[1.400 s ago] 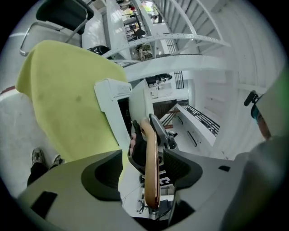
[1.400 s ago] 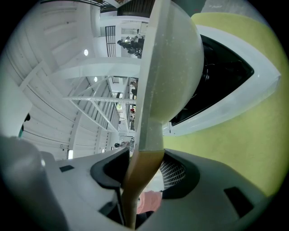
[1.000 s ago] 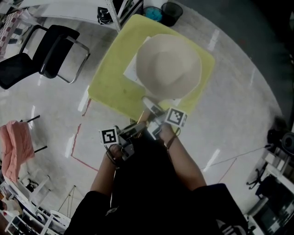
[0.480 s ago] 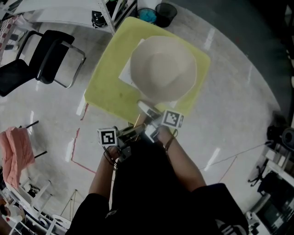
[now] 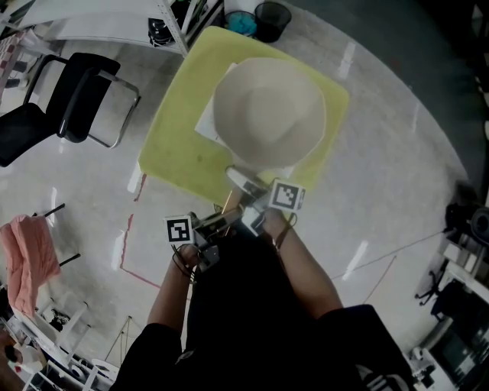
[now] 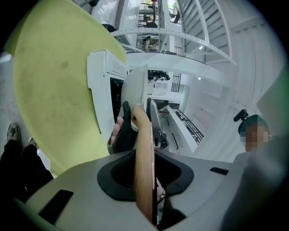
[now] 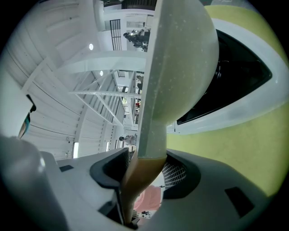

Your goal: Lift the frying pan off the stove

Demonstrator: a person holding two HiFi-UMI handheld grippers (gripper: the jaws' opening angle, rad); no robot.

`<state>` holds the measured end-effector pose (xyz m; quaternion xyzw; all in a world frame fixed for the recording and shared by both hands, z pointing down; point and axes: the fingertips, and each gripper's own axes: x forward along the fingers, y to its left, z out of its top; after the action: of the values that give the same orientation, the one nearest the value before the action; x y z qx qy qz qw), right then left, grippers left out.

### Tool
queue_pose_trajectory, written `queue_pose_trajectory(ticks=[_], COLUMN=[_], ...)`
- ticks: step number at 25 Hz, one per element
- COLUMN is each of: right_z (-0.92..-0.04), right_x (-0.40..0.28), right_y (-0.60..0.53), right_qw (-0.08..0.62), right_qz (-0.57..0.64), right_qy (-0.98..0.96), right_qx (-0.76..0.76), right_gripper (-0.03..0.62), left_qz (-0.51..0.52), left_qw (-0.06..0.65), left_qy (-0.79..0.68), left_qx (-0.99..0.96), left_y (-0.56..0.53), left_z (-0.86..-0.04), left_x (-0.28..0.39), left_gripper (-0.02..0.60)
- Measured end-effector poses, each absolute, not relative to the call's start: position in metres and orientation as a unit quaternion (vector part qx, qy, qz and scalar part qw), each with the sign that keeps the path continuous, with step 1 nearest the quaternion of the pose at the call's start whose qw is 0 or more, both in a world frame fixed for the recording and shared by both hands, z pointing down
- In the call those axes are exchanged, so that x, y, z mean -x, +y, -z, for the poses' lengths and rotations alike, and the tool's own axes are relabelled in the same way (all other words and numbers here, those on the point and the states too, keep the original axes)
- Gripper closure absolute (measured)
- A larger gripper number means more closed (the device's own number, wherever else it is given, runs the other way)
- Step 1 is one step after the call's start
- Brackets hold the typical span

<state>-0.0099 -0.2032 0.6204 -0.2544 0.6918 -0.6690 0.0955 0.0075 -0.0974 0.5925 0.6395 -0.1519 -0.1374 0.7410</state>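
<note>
A cream frying pan (image 5: pixel 269 113) hangs over a white stove (image 5: pixel 208 122) with a black top (image 7: pixel 235 76), on a yellow-green table (image 5: pixel 176 137). In the right gripper view the pan (image 7: pixel 180 58) shows edge-on, with a gap between it and the stove. My right gripper (image 5: pixel 248 200) is shut on the handle's neck (image 7: pixel 151 135), close to the pan. My left gripper (image 5: pixel 221 221) has just been closing and now clamps the wooden handle end (image 6: pixel 143 171), behind the right one.
A black chair (image 5: pixel 84 92) stands left of the table. Beyond the table's far edge are a dark bin (image 5: pixel 269 17) and a blue one (image 5: pixel 241 21). A pink cloth (image 5: pixel 27 256) hangs at the left. Red tape (image 5: pixel 126 244) marks the floor.
In the head view the pan has grown slightly larger and shifted left over the stove. Both grippers have stayed at the handle.
</note>
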Motion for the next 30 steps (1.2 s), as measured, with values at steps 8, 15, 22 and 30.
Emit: queue_pose_trajectory(ticks=[8,15,22,30], right_z=[-0.615,-0.611,-0.607,-0.603], right_x=[0.013,0.018,0.016,0.017], right_y=[-0.209,-0.21,-0.21,-0.21], right_qw=[0.099,0.085,0.081,0.074], right_qz=[0.647,0.631,0.636,0.638], right_qy=[0.721,0.741,0.738,0.737], right_qx=[0.227,0.214,0.212,0.212], right_gripper=[0.368,0.37,0.368,0.362], left_qz=[0.147,0.065,0.05,0.073], left_qw=[0.743,0.694,0.69,0.69], left_qy=[-0.128,-0.136,-0.099,-0.091], left_qx=[-0.641,-0.703,-0.716,-0.714], left_y=[-0.095,-0.092,-0.09,-0.092], left_z=[-0.589,-0.595,-0.588,-0.576], left_x=[-0.014,-0.013,-0.016,-0.016], left_gripper=[0.454,0.457,0.46,0.462])
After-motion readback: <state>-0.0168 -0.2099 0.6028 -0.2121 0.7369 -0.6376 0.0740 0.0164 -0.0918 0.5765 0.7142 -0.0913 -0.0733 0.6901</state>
